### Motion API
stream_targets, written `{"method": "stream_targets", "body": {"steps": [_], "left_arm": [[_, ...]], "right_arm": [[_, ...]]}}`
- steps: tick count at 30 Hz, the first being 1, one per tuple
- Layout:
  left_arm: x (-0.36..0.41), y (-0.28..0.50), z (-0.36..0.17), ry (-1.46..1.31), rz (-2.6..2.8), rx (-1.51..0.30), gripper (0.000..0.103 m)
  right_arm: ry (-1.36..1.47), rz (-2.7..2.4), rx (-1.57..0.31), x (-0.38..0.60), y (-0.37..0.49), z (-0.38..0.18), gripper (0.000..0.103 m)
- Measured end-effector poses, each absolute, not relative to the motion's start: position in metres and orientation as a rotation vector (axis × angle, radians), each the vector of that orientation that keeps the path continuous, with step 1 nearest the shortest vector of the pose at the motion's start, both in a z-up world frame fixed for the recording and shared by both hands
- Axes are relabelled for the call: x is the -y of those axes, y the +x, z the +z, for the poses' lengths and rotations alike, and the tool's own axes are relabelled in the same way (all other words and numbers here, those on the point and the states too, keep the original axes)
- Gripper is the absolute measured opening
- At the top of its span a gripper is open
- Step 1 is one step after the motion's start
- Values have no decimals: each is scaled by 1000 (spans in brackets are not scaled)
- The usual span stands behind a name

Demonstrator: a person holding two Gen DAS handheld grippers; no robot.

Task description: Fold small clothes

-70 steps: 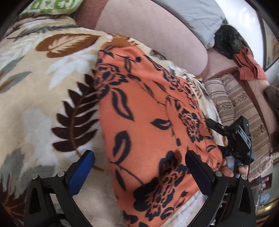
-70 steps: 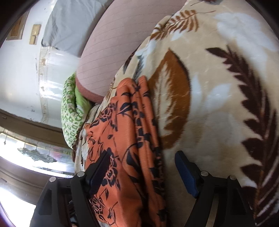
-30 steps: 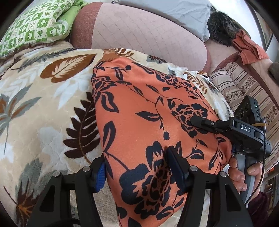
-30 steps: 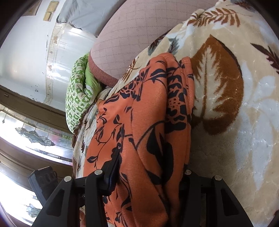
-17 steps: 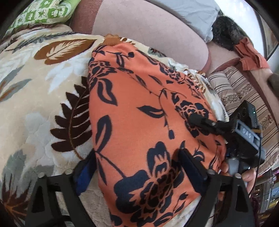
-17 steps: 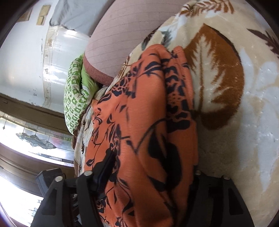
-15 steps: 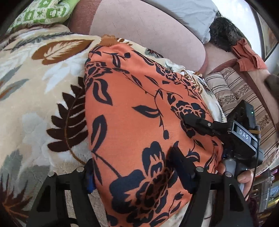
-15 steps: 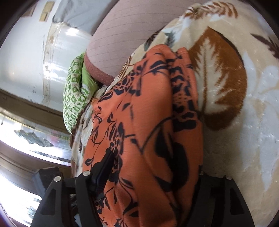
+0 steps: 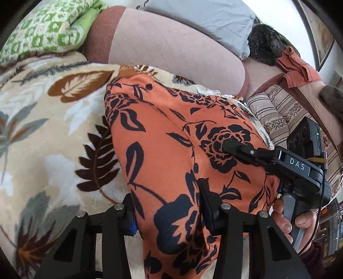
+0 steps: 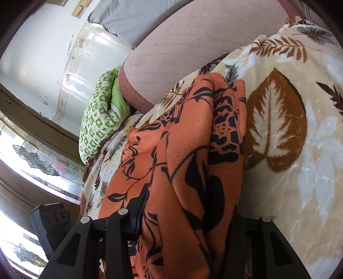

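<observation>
Fingers (image 9: 209, 199) of both grippers pinch the orange floral garment (image 9: 171, 154), whose folds hide their tips.

Garment (image 9: 171, 154): we see orange fabric printed with black roses, leaves and trailing stems.
Blanket (image 9: 42, 133): we see cream plush with rust-brown, dark brown, grey and white leaves.
Bolster cushion (image 9: 167, 53): we note dusty pink quilted in a faint grid, with a darker reddish-brown end band.
Pillow (image 9: 42, 32): we see white with a green geometric check, and a plain lime-green edge.
Grey pillow (image 9: 205, 19): we see plain pale grey.
Striped cushion (image 9: 285, 111): we see beige with brown stripes and patterned bands.
Left gripper (image 9: 169, 210): we see black, with a blue pad.
Right gripper (image 10: 188, 216): we see black.
</observation>
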State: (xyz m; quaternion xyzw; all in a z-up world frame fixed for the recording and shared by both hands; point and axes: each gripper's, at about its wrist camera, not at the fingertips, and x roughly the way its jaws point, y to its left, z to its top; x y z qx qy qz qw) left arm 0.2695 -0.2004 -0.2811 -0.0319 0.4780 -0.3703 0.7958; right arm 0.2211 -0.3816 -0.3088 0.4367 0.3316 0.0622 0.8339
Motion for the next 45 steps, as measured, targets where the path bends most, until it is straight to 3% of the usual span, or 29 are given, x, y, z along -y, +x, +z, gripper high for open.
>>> {"method": "stream_targets", "body": {"steps": [16, 24, 38, 45], "left_arm": [[127, 194, -212, 53, -684, -849, 47], [104, 163, -200, 63, -638, -826, 47], [99, 116, -212, 78, -616, -862, 47], [94, 114, -255, 117, -543, -1001, 53]], "right_arm": [[855, 203, -603, 311, 167, -241, 47], [868, 243, -597, 281, 137, -238, 47], [937, 227, -632, 279, 90, -254, 47], [946, 205, -760, 269, 93, -278, 47]]}}
